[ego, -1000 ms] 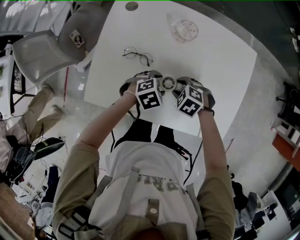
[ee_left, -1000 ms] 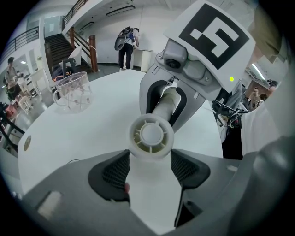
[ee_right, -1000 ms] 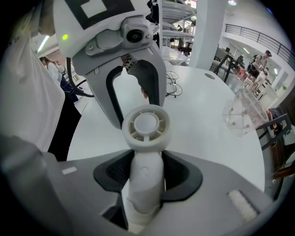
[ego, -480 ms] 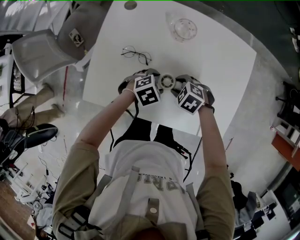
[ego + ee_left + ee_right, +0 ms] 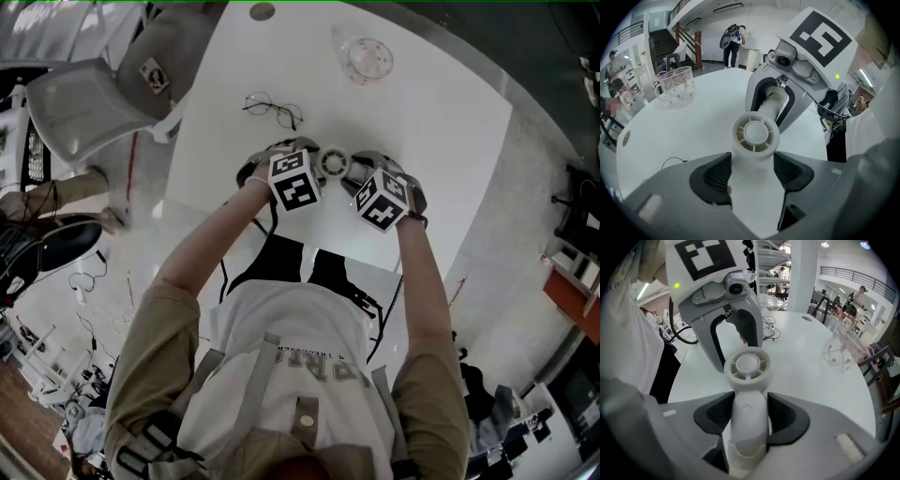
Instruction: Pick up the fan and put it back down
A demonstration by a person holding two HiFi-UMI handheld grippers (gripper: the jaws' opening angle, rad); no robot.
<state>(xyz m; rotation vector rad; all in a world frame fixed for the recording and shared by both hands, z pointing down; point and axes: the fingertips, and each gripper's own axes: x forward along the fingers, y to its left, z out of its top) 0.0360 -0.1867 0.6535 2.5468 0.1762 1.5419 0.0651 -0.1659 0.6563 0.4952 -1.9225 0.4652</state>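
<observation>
Now, head view: fan (image 5: 335, 164) low on white table (image 5: 441, 122), between left gripper (image 5: 314, 164) and right gripper (image 5: 356, 173); looks put back down; left gripper view: jaws wide, tips pinch fan head; right gripper view: jaws just opened wider, loose round fan handle; only letting go remains.

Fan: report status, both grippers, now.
Left gripper clamped on fan head. Right gripper jaws just been opening, handle between them. Nothing in the way: glasses and glass mug stand clear on table.
</observation>
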